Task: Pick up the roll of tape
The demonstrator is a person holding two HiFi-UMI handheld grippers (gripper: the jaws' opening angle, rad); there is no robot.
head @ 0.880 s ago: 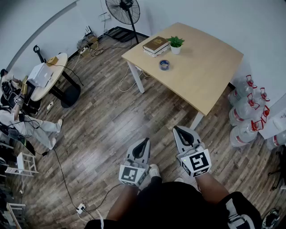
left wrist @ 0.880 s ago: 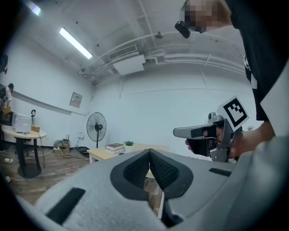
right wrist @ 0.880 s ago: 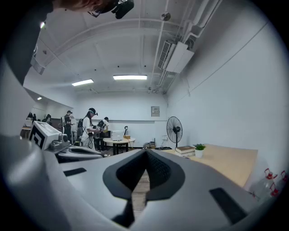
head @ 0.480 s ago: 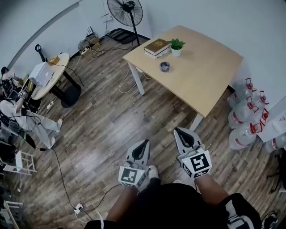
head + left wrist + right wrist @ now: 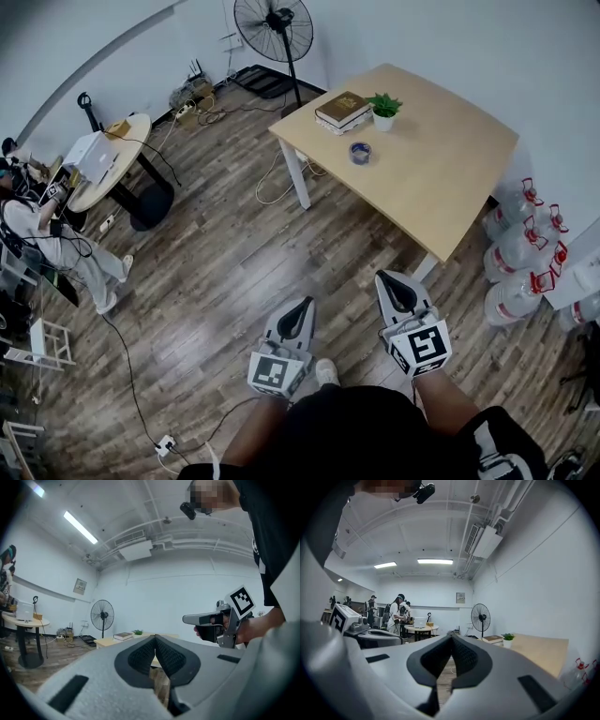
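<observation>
Head view: tape point(image 5: 360, 152) lies flat, hole up, on the table point(image 5: 450, 178), toward its far-left side, just near of the book point(image 5: 341, 108) and plant point(image 5: 384, 105). Both grippers are over the floor, well apart from it. Tape sits far ahead, between the two lines of aim. It is slightly left of the right gripper point(image 5: 385, 276) and further right of the left gripper point(image 5: 307, 301), so I judge the right one nearer. It's a ring, so there's no long axis to align to.

Left gripper view: left gripper point(image 5: 154, 637) has its jaws pressed together, nothing between. Table edge, book point(image 5: 123, 635) and plant point(image 5: 137, 632) show far ahead; tape too small to make out.

Right gripper view: right gripper point(image 5: 451, 636) is also closed, empty. Table point(image 5: 541, 651) lies ahead-right with the plant point(image 5: 507, 639); tape not discernible. The jaws need to spread before the reach.
</observation>
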